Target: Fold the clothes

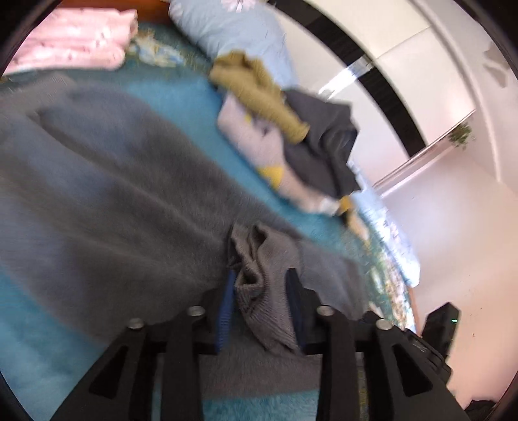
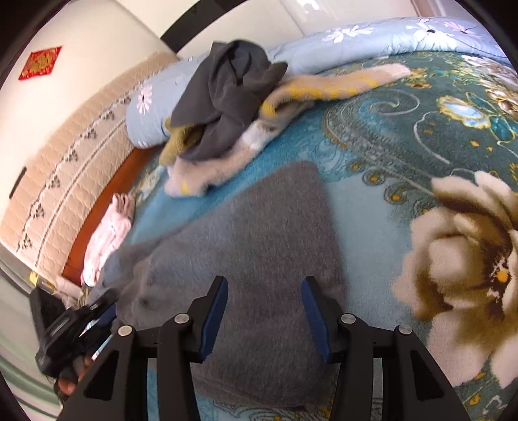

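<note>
Left tongs (image 1: 260, 285) pinch grey sweater (image 1: 113, 181); right tongs (image 2: 265, 291) gape above it.

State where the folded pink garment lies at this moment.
The folded pink garment lies at the upper left of the left wrist view, on the teal blanket beyond the grey sweater, left of the pale blue floral pillow.

text: none readable | red wall ornament (image 2: 40, 62): pattern too blurred
</note>
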`<state>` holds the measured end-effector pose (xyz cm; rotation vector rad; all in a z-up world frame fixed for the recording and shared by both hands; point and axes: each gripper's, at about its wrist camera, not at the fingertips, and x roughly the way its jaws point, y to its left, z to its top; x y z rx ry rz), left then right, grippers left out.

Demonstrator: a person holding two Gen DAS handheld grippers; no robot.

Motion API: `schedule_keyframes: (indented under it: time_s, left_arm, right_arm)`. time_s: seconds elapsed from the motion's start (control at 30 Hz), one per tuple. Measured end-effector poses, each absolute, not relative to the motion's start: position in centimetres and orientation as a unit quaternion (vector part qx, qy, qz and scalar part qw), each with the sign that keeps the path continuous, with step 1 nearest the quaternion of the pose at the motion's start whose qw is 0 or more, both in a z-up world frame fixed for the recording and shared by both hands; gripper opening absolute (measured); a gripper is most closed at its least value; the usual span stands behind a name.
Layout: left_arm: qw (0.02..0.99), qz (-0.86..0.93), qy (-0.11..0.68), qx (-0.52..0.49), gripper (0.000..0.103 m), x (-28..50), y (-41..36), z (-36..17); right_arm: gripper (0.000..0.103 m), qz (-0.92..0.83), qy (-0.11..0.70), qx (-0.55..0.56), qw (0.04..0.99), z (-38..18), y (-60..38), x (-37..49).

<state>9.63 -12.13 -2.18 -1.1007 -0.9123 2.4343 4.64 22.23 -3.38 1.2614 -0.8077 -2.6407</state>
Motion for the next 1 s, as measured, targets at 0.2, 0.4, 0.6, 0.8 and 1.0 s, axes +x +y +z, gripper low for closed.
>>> schedule_keyframes:
  time_s: [0.2,0.4,0.6,0.8,1.0]
  left_arm:
    - [0.100,0.876,-0.357,-0.308,0.052,13.9,-20.1,0.0]
    - [0.024,0.858,-0.442,-0.261,0.056,15.5,-29.2,-0.4]
    - [-0.017,0.827,-0.486,-0.283,0.060,14.6,-34.4,-3.4]
    - [-0.010,0.813,-0.487,-0.318,0.060,11.9,-34.7,-5.7]
    - [0.024,0.812,-0.500,-0.300,0.053,11.0,-34.5,-6.3]
  right_arm:
    - [0.062,-0.872,-0.284,0.392,0.073,-3.0,22.3,4.6]
    - [0.068,-0.882,-0.265,0.380,0.085,-2.5,21.2,4.6]
    - [0.080,-0.885,-0.246,0.385,0.094,-2.7,20.3,4.5]
    - [0.101,-0.891,-0.223,0.386,0.081,-2.8,19.8,4.6]
    - [0.102,-0.897,-0.203,0.386,0.066,-2.8,19.5,4.6]
